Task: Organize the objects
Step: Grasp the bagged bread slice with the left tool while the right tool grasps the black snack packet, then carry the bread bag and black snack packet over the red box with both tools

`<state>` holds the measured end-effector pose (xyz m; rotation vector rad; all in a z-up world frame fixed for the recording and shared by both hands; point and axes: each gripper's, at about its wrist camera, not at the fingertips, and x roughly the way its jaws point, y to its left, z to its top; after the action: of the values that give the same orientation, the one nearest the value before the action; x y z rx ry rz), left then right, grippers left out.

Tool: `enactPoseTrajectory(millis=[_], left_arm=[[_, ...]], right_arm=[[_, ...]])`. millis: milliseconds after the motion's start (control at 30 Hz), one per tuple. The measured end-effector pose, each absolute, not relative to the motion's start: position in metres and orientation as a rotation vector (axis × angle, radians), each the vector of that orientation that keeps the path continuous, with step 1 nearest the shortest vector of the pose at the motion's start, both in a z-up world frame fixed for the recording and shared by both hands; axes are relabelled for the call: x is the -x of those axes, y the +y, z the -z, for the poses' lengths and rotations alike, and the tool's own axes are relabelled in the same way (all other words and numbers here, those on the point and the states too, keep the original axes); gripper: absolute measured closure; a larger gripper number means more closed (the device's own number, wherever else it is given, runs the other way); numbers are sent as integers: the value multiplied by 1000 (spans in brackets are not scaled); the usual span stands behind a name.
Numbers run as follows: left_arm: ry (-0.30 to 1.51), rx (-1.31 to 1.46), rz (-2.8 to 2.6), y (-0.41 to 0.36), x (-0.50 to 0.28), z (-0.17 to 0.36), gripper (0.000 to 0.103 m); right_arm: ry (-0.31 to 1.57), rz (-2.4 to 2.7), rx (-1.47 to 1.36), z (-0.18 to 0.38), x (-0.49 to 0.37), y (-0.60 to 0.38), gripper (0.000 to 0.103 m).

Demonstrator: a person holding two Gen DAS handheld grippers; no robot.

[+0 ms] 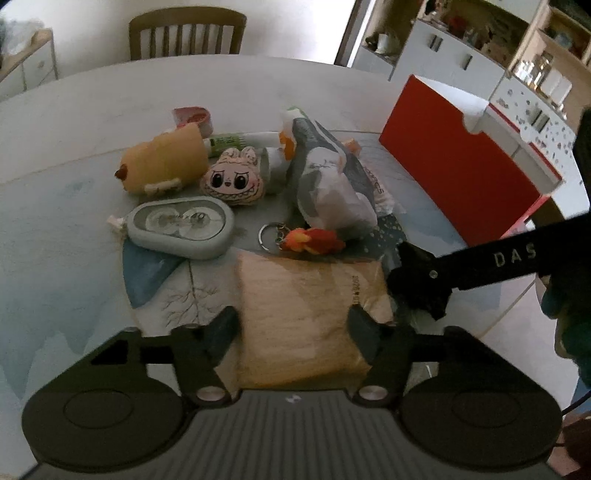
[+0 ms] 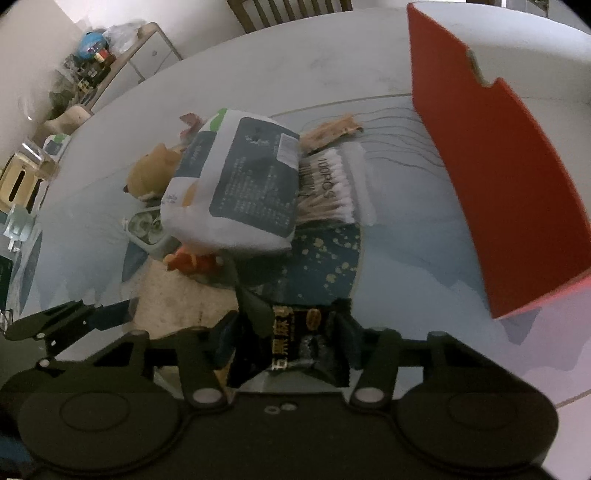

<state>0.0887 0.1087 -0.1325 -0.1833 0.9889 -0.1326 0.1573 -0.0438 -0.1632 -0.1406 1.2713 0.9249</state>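
A flat tan packet [image 1: 303,291] lies at the near edge of the table, and my left gripper [image 1: 293,328] is shut on it, one finger against each side. My right gripper [image 2: 288,332] is shut on a small black snack packet [image 2: 291,350], which crumples between the pads. In the left wrist view the right gripper [image 1: 417,284] reaches in from the right, just beyond the tan packet's right corner. The left gripper's fingers [image 2: 74,321] show at the lower left of the right wrist view. A red open box [image 1: 461,166] [image 2: 498,184] stands to the right.
A pile sits mid-table: a white and dark blue pack [image 2: 240,184], cotton swabs [image 2: 332,184], a yellow plush [image 1: 162,162], a bunny-face plush [image 1: 232,177], a grey-green oval case [image 1: 181,225], an orange keychain [image 1: 314,240]. A chair [image 1: 184,33] stands beyond the table.
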Motion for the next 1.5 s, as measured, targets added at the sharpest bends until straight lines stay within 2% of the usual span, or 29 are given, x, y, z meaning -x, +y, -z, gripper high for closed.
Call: enactPoseTrajectory(millis=[67,167,567,633,700,767,1133,1167,1367,1500], left_arm=[[1002,206,143,111,-87,131,52],[1025,215,175,108,-79,129,55],[1024,26,384,87,-44,113,55],[997,-19,389,85,-44,107,49],[962,-51,399,83,-46,99,30],[932,-79,425,79,-47,93,23],[957,-292,554,46,-75,120,21],[956,-303,555,45,-75,123,18],[944,-333,566,44,-79,128,12],[948,-328,565,42,-81,133,12]], right_arm=[[1262,-927,146,161,-156,-49,50],[1248,-936,167,157,-154,-55,50],[1199,-964,237,143,-140,-87,50],[1195,-964,236,140,-139,-91,50],[1183,-966,239,137,-139,-96,50],[1174,-967,243,135,-137,-100,50],[1167,-947,255,132,-133,-122,50],[1166,-941,255,131,-132,-124,50],[1159,-907,248,128,-131,-133,50],[1155,-889,244,127,-131,-138,50]])
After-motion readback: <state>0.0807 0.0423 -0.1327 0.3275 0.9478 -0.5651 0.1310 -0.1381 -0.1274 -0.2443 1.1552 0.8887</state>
